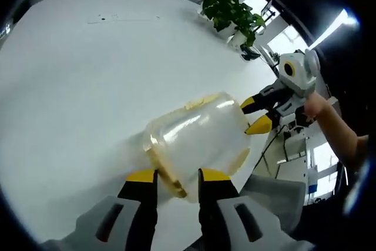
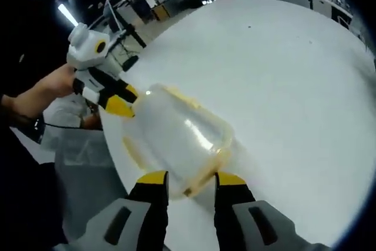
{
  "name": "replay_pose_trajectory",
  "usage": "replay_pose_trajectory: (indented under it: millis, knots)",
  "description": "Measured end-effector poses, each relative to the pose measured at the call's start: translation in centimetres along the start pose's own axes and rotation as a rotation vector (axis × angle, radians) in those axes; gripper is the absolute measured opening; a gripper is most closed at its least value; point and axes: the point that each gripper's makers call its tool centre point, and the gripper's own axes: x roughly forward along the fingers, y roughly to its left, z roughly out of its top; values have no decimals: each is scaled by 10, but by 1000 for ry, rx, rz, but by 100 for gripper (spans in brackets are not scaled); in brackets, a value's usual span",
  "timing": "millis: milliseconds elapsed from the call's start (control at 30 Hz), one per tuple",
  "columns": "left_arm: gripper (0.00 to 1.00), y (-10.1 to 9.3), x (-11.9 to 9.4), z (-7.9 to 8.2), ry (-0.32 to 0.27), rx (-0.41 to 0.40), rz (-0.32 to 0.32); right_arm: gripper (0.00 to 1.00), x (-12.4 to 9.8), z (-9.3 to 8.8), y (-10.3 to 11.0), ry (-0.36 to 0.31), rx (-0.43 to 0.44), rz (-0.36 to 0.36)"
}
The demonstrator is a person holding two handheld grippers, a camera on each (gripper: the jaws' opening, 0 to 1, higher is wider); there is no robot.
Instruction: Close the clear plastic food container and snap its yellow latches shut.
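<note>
The container (image 1: 197, 142) is clear, glossy plastic with bright glare streaks and a yellowish rim. Beneath it, the table (image 1: 82, 80) is smooth matt white. The left gripper (image 1: 177, 176) has yellow-tipped black jaws on matt grey plastic housings.

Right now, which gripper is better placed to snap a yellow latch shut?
Hard to call. The left gripper and right gripper each straddle an end of the clear container, and each already has yellow trim between its fingers.
</note>
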Motion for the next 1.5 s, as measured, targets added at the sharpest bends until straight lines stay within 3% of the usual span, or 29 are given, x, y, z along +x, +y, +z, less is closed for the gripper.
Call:
replay_pose_trajectory:
  millis: [33,300,333,367,400,500,867,1033,1133,1333,1500]
  knots:
    - [22,13,-10,-3,35,44,85,27,-2,-1,1,17,14,0]
    - [22,18,-3,-7,34,45,98,25,-2,-1,0,51,53,-25]
    - [22,19,-3,-6,31,38,100,24,-2,-1,-1,48,54,-19]
    - [22,23,-5,-6,34,60,130,23,2,10,4,-13,106,7]
    - [22,17,-4,-6,33,33,104,22,-4,7,3,17,94,-10]
    - [22,16,-4,-6,26,33,104,22,-3,7,3,39,94,-29]
    - [25,20,-6,-8,22,40,94,26,-2,4,-1,-8,134,-21]
    - [28,19,-8,-4,3,160,130,27,-1,5,0,10,90,-45]
    - [30,20,-9,-5,-1,153,156,28,-1,5,0,22,67,-55]
    - [41,27,-13,2,-2,299,233,30,-1,6,-2,49,0,-77]
    - [42,23,-13,7,24,455,270,32,-1,9,-2,87,-123,-112]
